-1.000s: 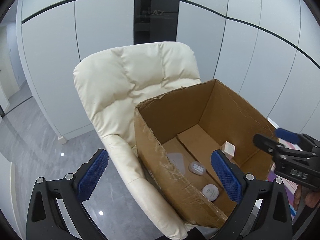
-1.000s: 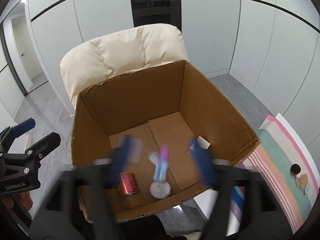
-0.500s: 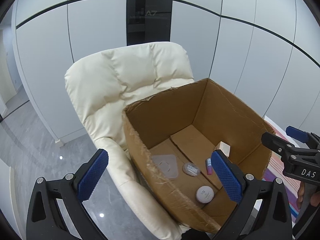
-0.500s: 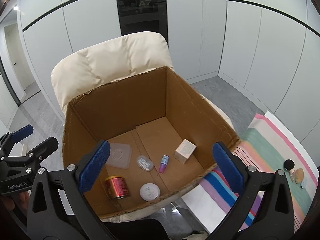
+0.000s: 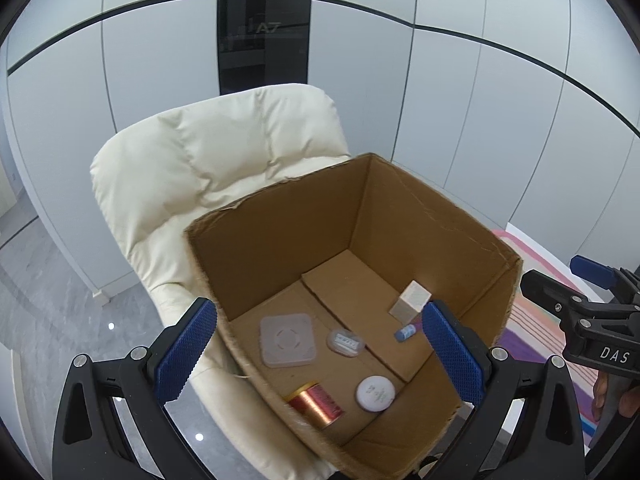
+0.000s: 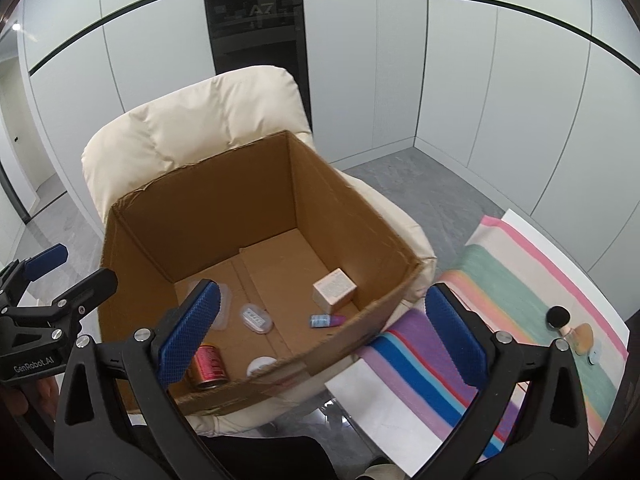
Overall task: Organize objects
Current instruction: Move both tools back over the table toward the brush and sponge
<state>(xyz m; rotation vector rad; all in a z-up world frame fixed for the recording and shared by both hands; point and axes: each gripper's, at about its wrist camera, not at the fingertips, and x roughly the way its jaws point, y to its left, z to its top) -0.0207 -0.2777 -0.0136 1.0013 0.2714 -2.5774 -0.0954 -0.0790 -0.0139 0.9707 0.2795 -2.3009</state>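
Cream armchair (image 5: pixel 224 168) behind my tongs, bearing the cardboard box (image 5: pixel 280 248) before both. In the box, past my left tongs (image 5: pixel 318 354): square lid (image 5: pixel 286 340), copper tin (image 5: pixel 316 400), small carton (image 5: pixel 410 302), round jar (image 5: pixel 375 393), tube (image 6: pixel 326 321). Striped cloth (image 6: pixel 520 280) beside my right tongs (image 6: pixel 318 330). Both tongs spread wide, empty.

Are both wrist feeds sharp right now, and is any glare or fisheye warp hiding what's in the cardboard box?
Left wrist view: sharp, the brown cardboard box evenly lit, small ceiling-light glints only on the grey floor. Right wrist view: sharp too; wall panel lines bow toward the edges, dark corners.
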